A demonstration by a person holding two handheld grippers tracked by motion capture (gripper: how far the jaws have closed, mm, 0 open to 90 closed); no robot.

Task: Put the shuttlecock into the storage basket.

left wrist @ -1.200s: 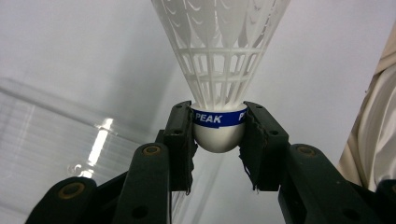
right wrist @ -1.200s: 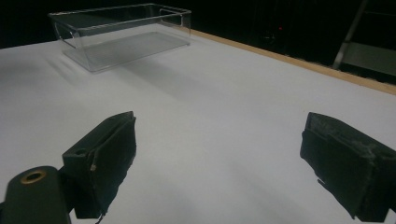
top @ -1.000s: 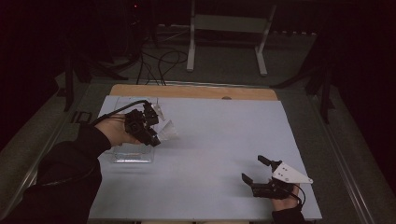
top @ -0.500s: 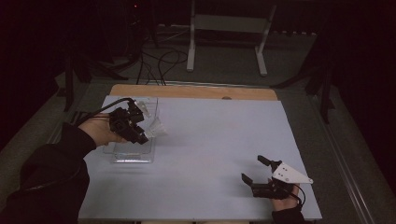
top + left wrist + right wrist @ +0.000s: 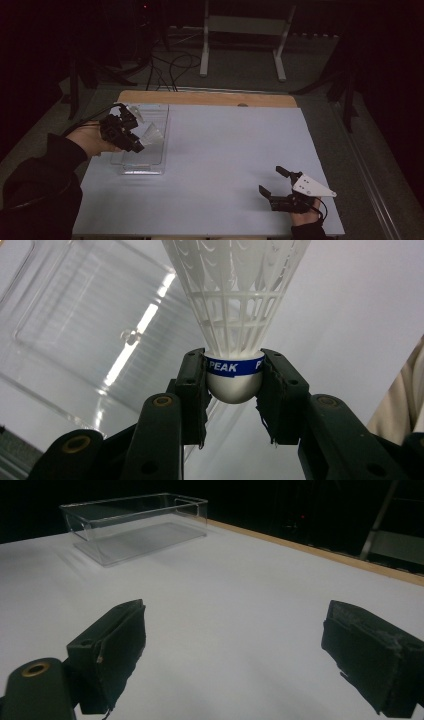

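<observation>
Nearest to me, my right gripper (image 5: 276, 186) rests low on the white tabletop (image 5: 230, 165) by the near right corner, its 2 black jaws spread wide with bare surface between them. In the right gripper view the pads (image 5: 117, 645) stand far apart, and the clear rectangular plastic box (image 5: 135, 522) sits well off across the table.

Farther out on my left, my left gripper (image 5: 141, 146) is clenched on a white plastic shuttlecock with a rounded white cork and a blue band (image 5: 235, 375). In the left gripper view the 2 jaws pinch the cork from both sides, right at the band, which reads "PEAK", and the ribbed skirt fans away from me. The shuttlecock (image 5: 150, 135) hangs in the air over the clear box (image 5: 145, 167), which lies along the table's left edge. From the high view I think it is above the box's middle, though the dim light makes the height hard to judge.

Beyond the white cover runs the table's bare wooden strip (image 5: 210, 98), then a dark floor with cables (image 5: 170, 65) and a pale metal stand (image 5: 245, 30).
</observation>
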